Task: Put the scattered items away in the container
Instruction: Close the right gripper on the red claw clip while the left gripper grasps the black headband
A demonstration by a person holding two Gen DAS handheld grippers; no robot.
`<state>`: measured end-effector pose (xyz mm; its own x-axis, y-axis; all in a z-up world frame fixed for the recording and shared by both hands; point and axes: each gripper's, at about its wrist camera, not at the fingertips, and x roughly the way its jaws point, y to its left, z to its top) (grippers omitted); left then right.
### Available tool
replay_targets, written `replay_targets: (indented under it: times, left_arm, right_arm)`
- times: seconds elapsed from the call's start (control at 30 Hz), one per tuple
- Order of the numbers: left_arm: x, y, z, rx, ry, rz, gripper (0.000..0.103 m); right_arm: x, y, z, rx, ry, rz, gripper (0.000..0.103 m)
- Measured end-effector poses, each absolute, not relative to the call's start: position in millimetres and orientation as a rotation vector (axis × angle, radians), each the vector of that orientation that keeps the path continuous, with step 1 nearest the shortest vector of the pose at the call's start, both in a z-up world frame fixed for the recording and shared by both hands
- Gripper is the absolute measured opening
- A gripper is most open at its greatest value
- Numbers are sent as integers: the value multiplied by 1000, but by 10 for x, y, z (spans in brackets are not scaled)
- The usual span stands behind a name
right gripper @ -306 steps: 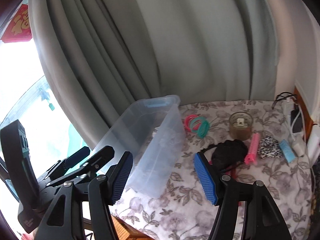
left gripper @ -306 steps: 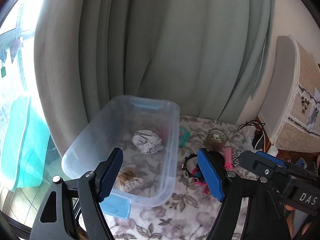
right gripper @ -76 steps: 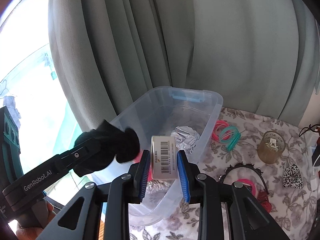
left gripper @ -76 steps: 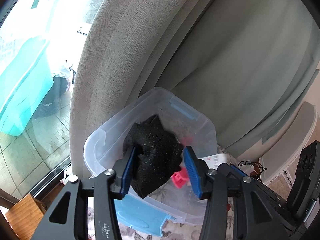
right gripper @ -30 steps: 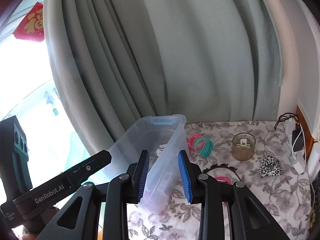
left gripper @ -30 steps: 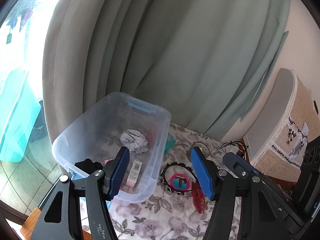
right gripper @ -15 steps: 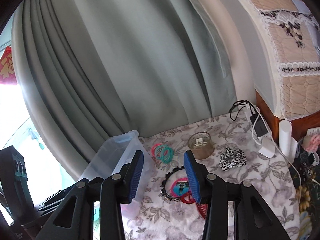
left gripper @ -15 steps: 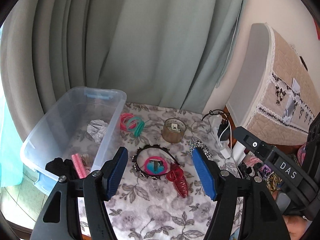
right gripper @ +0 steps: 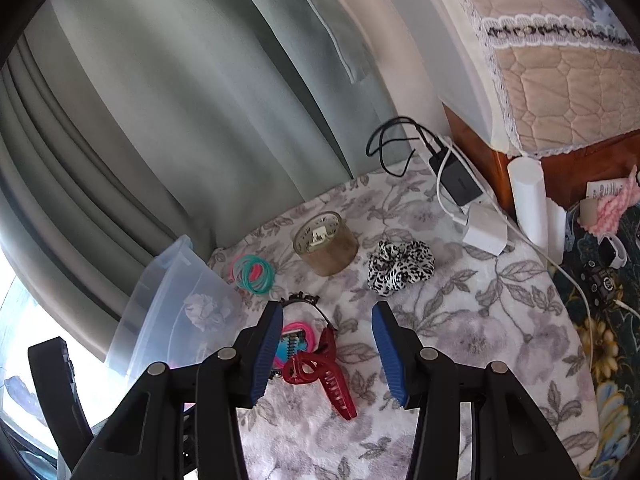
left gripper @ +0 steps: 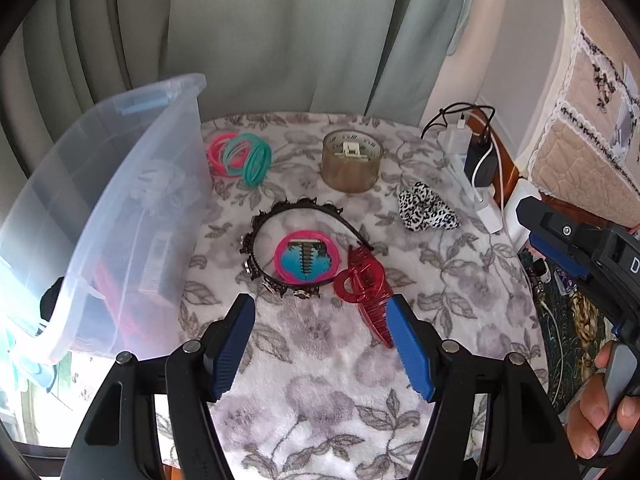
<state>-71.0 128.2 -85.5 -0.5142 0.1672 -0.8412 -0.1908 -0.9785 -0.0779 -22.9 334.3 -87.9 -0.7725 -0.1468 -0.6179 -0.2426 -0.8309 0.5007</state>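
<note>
The clear plastic container [left gripper: 132, 184] stands at the left on the floral cloth and holds a crumpled white item, a box and pink and black items. On the cloth lie a red claw clip [left gripper: 370, 300], a black headband [left gripper: 280, 232] around a pink round comb [left gripper: 306, 262], pink and teal hair ties [left gripper: 240, 158], a leopard scrunchie [left gripper: 426, 212] and a glass candle jar [left gripper: 352, 164]. My left gripper [left gripper: 320, 344] is open and empty, just short of the red clip. My right gripper [right gripper: 326, 344] is open and empty above the red clip [right gripper: 320, 376], with the scrunchie [right gripper: 400, 266] beyond.
A power strip with chargers and cables [left gripper: 476, 164] lies at the cloth's right edge, beside a wooden cabinet under a quilted cover [right gripper: 560, 80]. Green curtains [left gripper: 280, 32] hang behind. A white tube [right gripper: 530, 196] stands by the cabinet.
Both grippers have let their items go into the container and swung right and down toward the items on the cloth. Both are now open and empty.
</note>
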Motion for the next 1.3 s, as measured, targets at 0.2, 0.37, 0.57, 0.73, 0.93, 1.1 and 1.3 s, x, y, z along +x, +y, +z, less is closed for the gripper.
replay_targets:
  times: [0.2,0.37,0.57,0.73,0.93,1.1,1.3]
  left_arm:
    - [-889,1200,-1124,-1507,13,2609,69]
    - [-1031,1153,-1289,-1547,-22,2614,69]
    - [-1213,1111,-1476,-1596,-79,2592,69]
    - [-1331,1082,-1590,-1622,-104,2583,69]
    - [-1472,1035,-1774,-1666,-195,2540,62]
    - [-1515,1013,-1827,-1667,-243,2533,59]
    - [-1465,921,-1832,-1684,-294,2512,52]
  right_arm:
    - [-450,3209,-1387,-1294,859,2725,50]
    - [-585,3048,-1786,-1495,814,2677,50]
    - [-634,2858,-1914,-1584,713,2689,50]
    - [-690,2736,-1943,-1603,598,2721,50]
    - [-779,2643,-1975,-1610,532,2737,48]
    - [-835,2640,-2018,-1617,531,2723,30]
    - [-838,2769,-2006,-1567,573,2679,10]
